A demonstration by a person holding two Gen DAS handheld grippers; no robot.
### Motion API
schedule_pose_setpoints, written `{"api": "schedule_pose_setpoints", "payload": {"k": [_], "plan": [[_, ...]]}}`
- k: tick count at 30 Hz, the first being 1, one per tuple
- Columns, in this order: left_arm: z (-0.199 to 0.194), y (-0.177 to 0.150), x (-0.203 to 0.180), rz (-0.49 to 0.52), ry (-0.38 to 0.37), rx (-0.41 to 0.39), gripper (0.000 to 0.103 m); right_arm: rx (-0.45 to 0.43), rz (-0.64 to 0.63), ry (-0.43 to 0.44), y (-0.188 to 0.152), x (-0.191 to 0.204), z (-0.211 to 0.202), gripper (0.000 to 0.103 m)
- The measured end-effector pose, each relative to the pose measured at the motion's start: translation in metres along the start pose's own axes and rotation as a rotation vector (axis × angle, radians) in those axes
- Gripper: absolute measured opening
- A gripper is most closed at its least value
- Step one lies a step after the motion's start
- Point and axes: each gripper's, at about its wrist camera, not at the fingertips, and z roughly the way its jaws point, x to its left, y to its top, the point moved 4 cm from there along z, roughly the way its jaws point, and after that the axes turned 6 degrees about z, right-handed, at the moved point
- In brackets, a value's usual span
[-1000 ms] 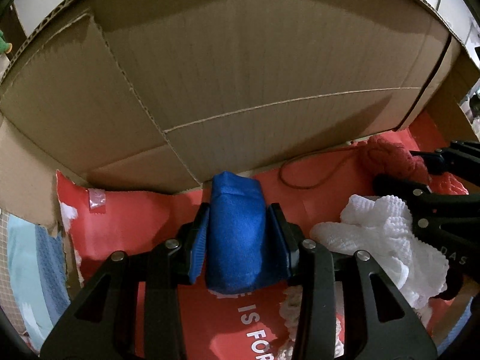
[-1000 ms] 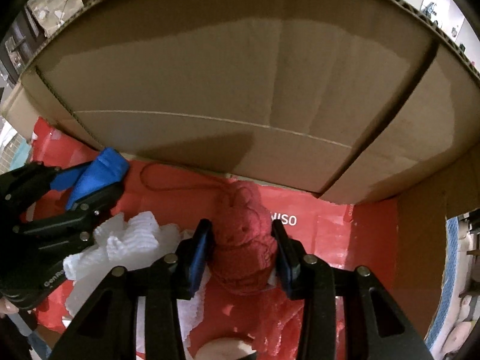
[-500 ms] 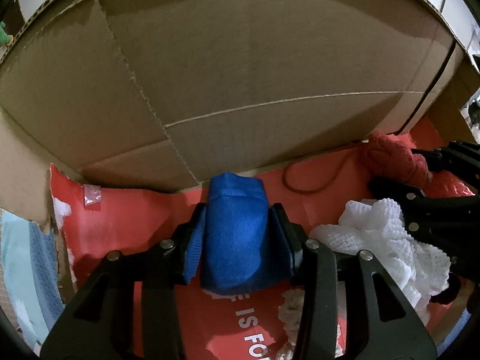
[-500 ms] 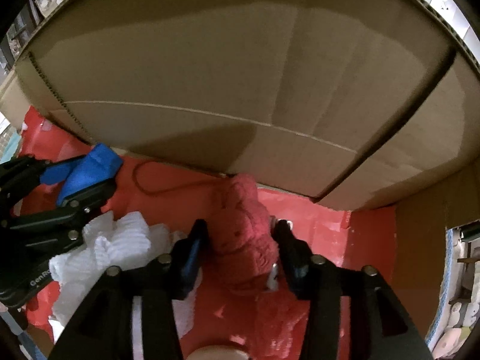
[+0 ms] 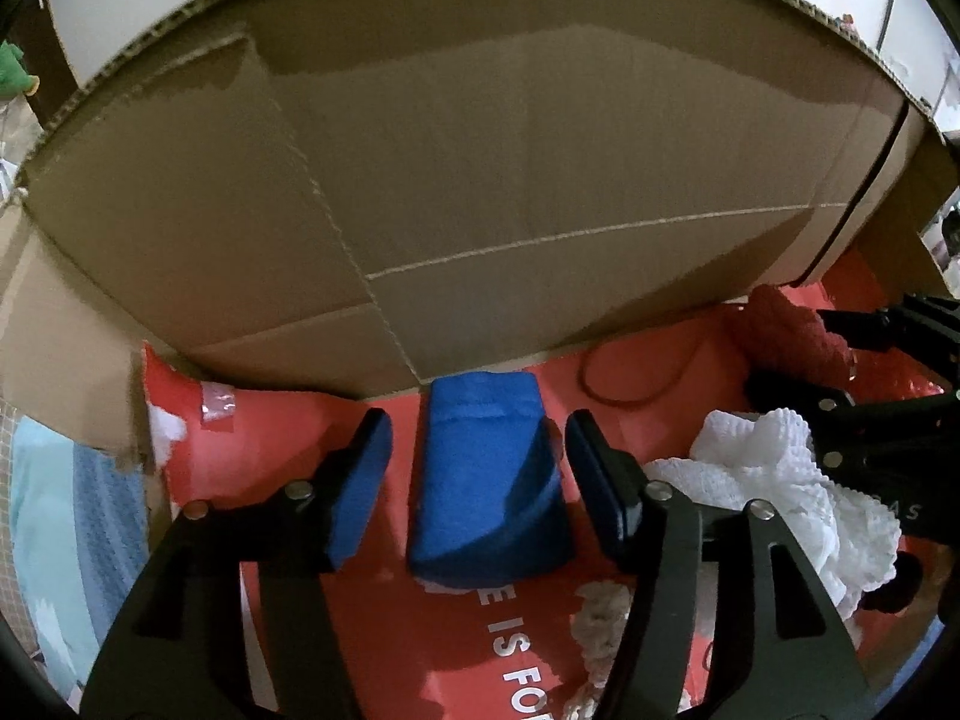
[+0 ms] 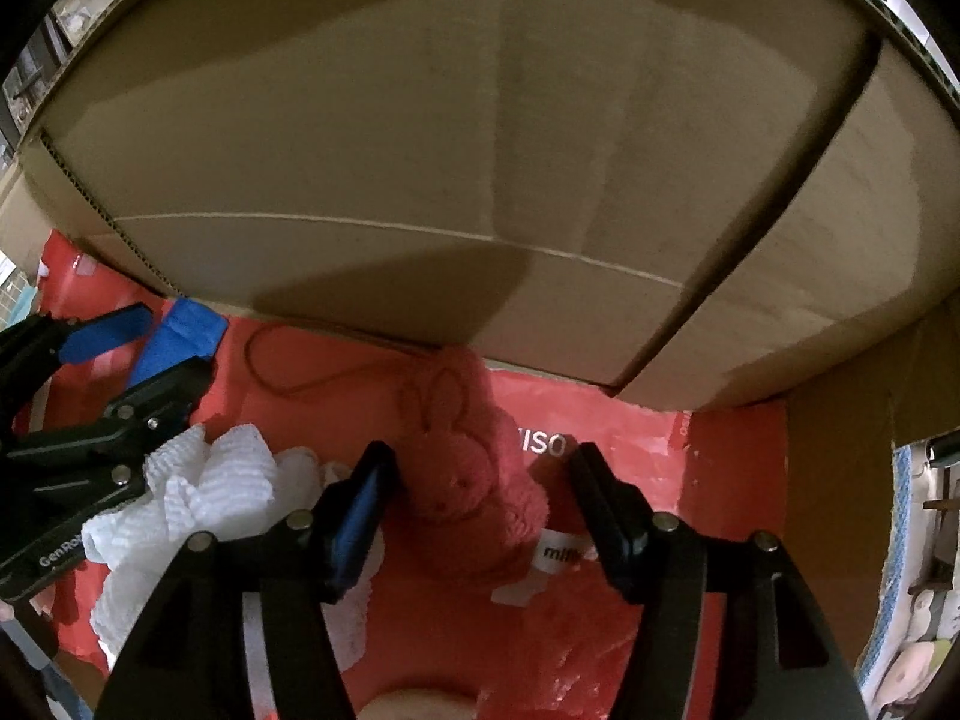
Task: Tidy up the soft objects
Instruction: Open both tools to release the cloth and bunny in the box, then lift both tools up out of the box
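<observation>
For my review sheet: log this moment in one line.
left tool: opening, blue cloth released | right tool: opening, red plush released | both in box

The right hand-held gripper (image 6: pixel 480 501), jaws just opening, straddles the red plush bunny (image 6: pixel 474 492).

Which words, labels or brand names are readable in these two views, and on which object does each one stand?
"E IS FO", cut off: white print on the red sheet lining the box floor.
"ISO", start hidden: white print on the same sheet, behind the red plush rabbit.
"miff", cut off: white tag beside the rabbit.
"GenRo", cut off: body of the left gripper.
"AS", partial: body of the right gripper.
Nothing else is readable.
</observation>
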Motion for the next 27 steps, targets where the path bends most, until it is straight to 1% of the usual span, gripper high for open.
{"api": "schedule_pose_setpoints", "payload": {"k": [4,10,14,16,18,22,23,25,27], "plan": [[-0.007,0.0,0.005,-0.013,-0.007,-0.005,0.062,-0.009,-0.004,-0.012,-0.007,-0.001,-0.01,0.065],[-0.025,-0.002,0.016,-0.046,-0.017,-0.032,0.063,-0.04,-0.001,-0.026,-0.007,-0.002,-0.022,0.065],[-0.038,-0.009,0.015,-0.057,-0.024,-0.054,0.064,-0.075,0.012,-0.022,-0.011,-0.004,-0.039,0.066],[-0.043,-0.013,0.012,-0.058,-0.025,-0.066,0.068,-0.092,0.018,-0.023,-0.012,-0.006,-0.048,0.067],[-0.056,-0.017,0.01,-0.054,-0.022,-0.087,0.068,-0.111,0.023,-0.025,-0.014,-0.007,-0.058,0.071],[-0.079,-0.026,0.012,-0.079,-0.023,-0.128,0.069,-0.17,0.035,-0.015,-0.022,-0.009,-0.086,0.071],[-0.075,-0.029,0.006,-0.085,-0.028,-0.136,0.069,-0.183,0.036,-0.013,-0.025,-0.01,-0.091,0.071],[-0.088,-0.034,0.003,-0.103,-0.033,-0.177,0.069,-0.222,0.04,-0.004,-0.028,-0.012,-0.108,0.071],[-0.1,-0.038,-0.001,-0.111,-0.035,-0.216,0.07,-0.262,0.046,-0.002,-0.038,-0.006,-0.118,0.076]]}}
